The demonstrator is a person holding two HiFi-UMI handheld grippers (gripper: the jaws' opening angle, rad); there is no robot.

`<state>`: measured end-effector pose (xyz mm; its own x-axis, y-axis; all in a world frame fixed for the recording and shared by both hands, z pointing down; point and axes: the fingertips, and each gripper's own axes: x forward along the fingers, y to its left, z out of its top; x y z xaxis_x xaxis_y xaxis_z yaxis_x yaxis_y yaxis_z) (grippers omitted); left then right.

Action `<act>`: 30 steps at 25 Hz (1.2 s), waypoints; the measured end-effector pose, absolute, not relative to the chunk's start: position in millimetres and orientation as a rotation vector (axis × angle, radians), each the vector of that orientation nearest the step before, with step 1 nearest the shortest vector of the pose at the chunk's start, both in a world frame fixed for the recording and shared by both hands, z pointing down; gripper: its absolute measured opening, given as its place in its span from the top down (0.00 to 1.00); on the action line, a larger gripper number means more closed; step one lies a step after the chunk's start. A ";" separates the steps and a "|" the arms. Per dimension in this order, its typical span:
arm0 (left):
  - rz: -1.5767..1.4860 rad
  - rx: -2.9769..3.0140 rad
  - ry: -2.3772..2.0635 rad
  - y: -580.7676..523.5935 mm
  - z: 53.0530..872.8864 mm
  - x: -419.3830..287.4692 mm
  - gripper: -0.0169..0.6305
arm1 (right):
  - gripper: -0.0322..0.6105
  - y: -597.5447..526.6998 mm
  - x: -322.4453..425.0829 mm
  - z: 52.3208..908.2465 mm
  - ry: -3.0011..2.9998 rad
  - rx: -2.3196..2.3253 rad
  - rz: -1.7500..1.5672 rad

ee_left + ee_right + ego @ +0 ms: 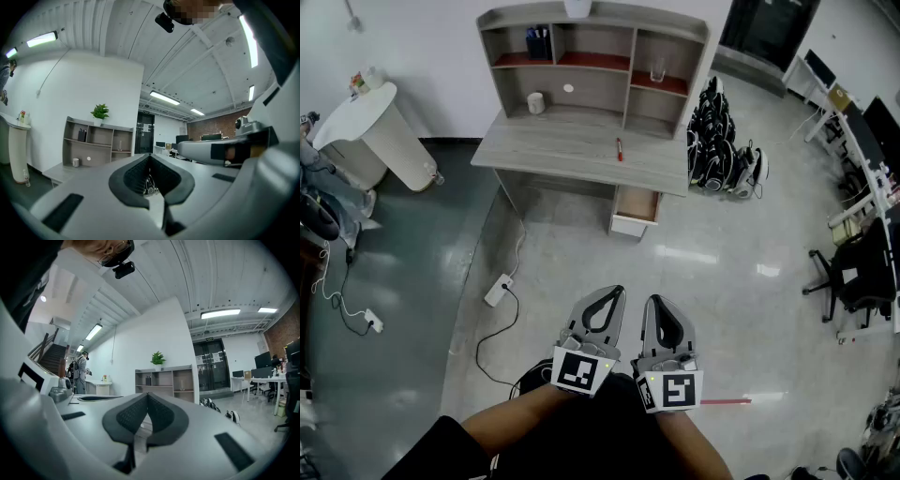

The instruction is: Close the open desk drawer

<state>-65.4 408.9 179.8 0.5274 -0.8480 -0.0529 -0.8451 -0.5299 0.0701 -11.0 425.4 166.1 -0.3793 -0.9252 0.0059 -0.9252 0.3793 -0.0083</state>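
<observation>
Held level and side by side, my left gripper (617,291) and right gripper (655,300) keep their jaws pressed together on nothing, while the open drawer (637,204) juts from under the surface (572,145), well ahead of both jaws.

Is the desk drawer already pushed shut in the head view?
No, the light wooden drawer sticks out from under the grey wooden desk top, its inside showing.
</observation>
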 end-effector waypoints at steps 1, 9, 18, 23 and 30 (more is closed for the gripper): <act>-0.136 2.703 -1.510 408.7 180.3 -63.8 0.95 | 0.93 424.8 -7.9 166.1 -2.610 1.750 0.009; -0.109 2.666 -1.545 412.8 197.5 -59.2 0.95 | 0.92 429.2 32.7 167.3 -2.671 1.799 0.049; -0.001 2.558 -1.720 421.6 218.8 -85.9 0.95 | 0.92 436.8 66.5 182.2 -2.646 1.835 0.078; 0.011 2.553 -1.741 414.2 220.3 -83.6 0.95 | 0.92 434.3 78.5 191.4 -2.628 1.850 0.095; 0.008 2.591 -1.687 385.4 227.9 -66.9 0.95 | 0.92 416.5 80.0 207.2 -2.592 1.836 0.089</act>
